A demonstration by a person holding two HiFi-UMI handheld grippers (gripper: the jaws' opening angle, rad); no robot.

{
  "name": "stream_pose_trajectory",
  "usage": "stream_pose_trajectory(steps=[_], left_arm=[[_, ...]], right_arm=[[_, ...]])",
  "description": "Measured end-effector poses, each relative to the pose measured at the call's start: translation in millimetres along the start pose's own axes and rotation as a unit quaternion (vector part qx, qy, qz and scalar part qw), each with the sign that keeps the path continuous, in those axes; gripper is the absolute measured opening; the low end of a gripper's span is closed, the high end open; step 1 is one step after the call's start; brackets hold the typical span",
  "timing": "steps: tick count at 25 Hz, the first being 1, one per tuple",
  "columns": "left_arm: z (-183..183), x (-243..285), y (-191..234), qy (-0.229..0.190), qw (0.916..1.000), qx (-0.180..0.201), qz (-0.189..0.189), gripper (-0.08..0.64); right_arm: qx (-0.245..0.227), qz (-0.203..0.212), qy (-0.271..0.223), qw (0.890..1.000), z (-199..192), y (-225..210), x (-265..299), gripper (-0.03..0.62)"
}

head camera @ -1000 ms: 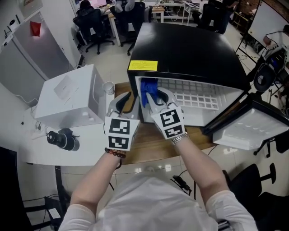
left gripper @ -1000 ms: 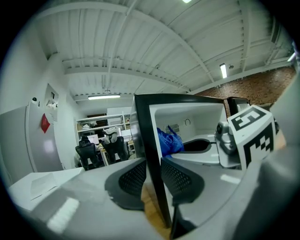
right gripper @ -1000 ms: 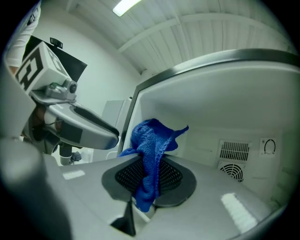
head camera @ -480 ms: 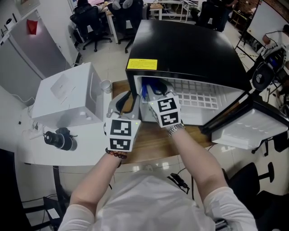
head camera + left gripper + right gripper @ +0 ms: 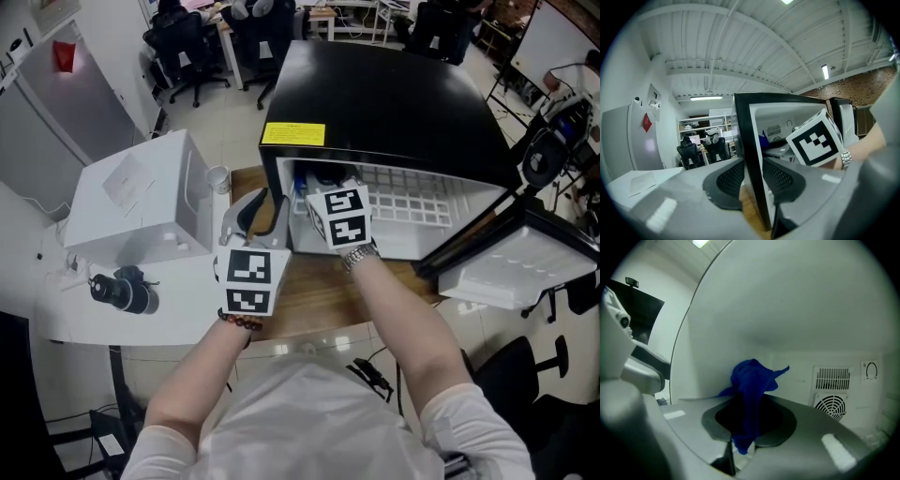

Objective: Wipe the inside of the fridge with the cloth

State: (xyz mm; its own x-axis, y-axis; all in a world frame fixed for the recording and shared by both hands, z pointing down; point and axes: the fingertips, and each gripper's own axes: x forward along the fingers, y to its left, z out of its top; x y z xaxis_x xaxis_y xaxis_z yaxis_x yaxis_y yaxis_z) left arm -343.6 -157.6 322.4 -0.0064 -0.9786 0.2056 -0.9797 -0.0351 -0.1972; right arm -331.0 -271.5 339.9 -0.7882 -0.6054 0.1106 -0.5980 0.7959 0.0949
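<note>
A black fridge (image 5: 394, 94) stands on a wooden table (image 5: 309, 300), its door (image 5: 525, 272) swung open to the right. My right gripper (image 5: 319, 192) reaches into the left part of the white interior and is shut on a blue cloth (image 5: 750, 380), which bunches up against the left inner wall. Its fingertips are hidden inside the fridge in the head view. My left gripper (image 5: 255, 214) sits at the fridge's front left edge (image 5: 749, 154), which stands between its jaws. Those jaws have just been opening, and the pads no longer press on the wall.
A white box (image 5: 141, 202) and a small cup (image 5: 219, 178) stand left of the fridge, with a black device (image 5: 122, 292) nearer me. A wire shelf (image 5: 412, 202) lies inside the fridge. A fan vent (image 5: 829, 406) is set in its back wall. Office chairs stand behind.
My right gripper has pushed deeper into the fridge with the cloth, so the cloth is now nearly hidden in the head view. The left gripper has stayed at the fridge's edge.
</note>
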Motion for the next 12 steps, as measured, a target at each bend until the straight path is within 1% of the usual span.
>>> stream_pose_trajectory(steps=[8,12], left_arm=[[0,6,-2,0.000,0.9999,-0.003,-0.013,0.129],[-1,5,-4,0.003,0.9998,-0.002,-0.018,0.147]], right_arm=[[0.010,-0.024,0.009,1.000,0,-11,11,0.067],[0.014,-0.037,0.016,0.999,0,-15,14,0.067]])
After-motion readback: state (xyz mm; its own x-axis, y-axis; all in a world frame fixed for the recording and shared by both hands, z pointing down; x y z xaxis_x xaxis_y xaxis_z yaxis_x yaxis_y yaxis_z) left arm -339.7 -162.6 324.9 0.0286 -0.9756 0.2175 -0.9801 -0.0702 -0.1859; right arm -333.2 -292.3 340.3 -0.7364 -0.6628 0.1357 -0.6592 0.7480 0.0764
